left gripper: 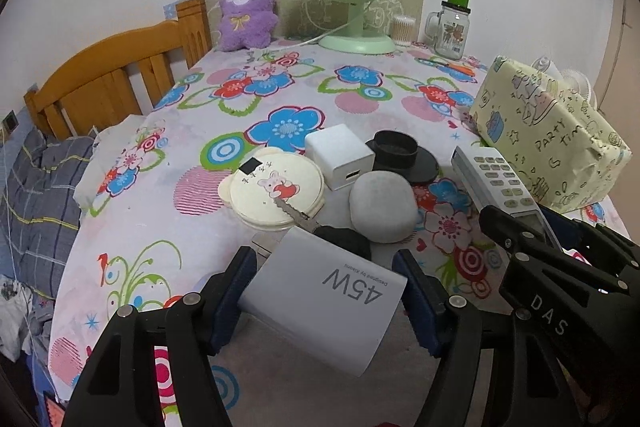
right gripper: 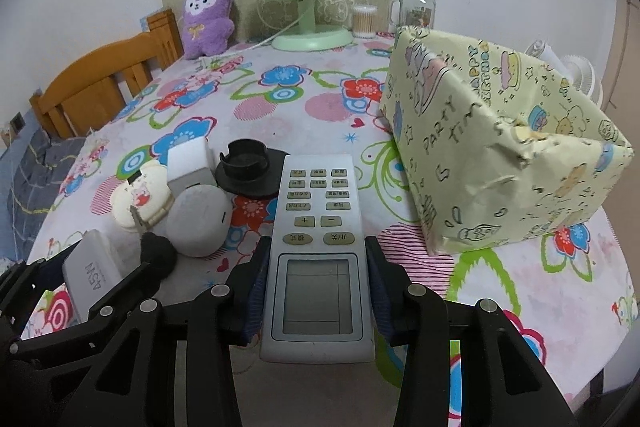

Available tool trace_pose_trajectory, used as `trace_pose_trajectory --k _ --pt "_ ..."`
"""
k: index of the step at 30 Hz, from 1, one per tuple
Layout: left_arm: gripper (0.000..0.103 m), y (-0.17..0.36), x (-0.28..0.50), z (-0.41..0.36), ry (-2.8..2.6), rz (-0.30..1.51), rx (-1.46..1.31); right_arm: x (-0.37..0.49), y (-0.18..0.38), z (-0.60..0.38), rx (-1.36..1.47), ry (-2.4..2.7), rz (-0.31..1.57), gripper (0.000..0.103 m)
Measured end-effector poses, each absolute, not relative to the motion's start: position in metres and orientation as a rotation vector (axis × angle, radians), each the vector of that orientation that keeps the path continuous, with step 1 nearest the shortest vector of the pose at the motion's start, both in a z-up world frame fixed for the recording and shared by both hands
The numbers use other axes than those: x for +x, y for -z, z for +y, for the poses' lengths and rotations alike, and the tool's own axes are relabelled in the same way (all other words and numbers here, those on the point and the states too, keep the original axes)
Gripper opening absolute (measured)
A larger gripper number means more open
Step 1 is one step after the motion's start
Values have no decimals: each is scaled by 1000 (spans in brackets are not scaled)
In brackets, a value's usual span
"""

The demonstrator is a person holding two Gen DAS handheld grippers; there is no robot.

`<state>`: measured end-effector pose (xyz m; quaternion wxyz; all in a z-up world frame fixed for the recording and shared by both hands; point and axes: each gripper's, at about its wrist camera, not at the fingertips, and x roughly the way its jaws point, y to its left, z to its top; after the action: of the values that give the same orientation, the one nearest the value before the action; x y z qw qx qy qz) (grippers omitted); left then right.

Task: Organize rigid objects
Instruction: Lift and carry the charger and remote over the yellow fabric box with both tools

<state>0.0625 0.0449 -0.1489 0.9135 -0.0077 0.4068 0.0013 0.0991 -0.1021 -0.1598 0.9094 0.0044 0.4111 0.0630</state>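
Holding two things at once: my left gripper is clamped on the white charger brick marked 45W, pads on its two side faces, and my right gripper is clamped on the grey remote across its screen end. The relation that matters is the remote's long axis: it runs straight out along my right gripper's fingers, keypad end forward, pointing at the gap between the black round holder and the wrapped box. So wherever it goes down, it lands lengthwise away from me unless I turn the wrist. The box sits to the right of the remote's tip, near but apart; the loose pile lies to its left: round white lid, small white cube adapter, grey rounded lump, and a key lying across the lid. My left gripper is the nearer one to that pile, which sits directly ahead of the charger; my right is nearer the box and the bare flowered cloth on the counter beside it. Both items look lifted clear of the cloth, though I can't tell how far. My guess is the next placement should keep the remote parallel to the box edge.
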Motion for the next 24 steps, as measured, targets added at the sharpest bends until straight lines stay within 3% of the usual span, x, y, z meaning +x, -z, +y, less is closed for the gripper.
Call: trace_pose_trajectory --k 24 --pt "72 80 39 12 7 740 3 77 69 -125 -6 -203 713 47"
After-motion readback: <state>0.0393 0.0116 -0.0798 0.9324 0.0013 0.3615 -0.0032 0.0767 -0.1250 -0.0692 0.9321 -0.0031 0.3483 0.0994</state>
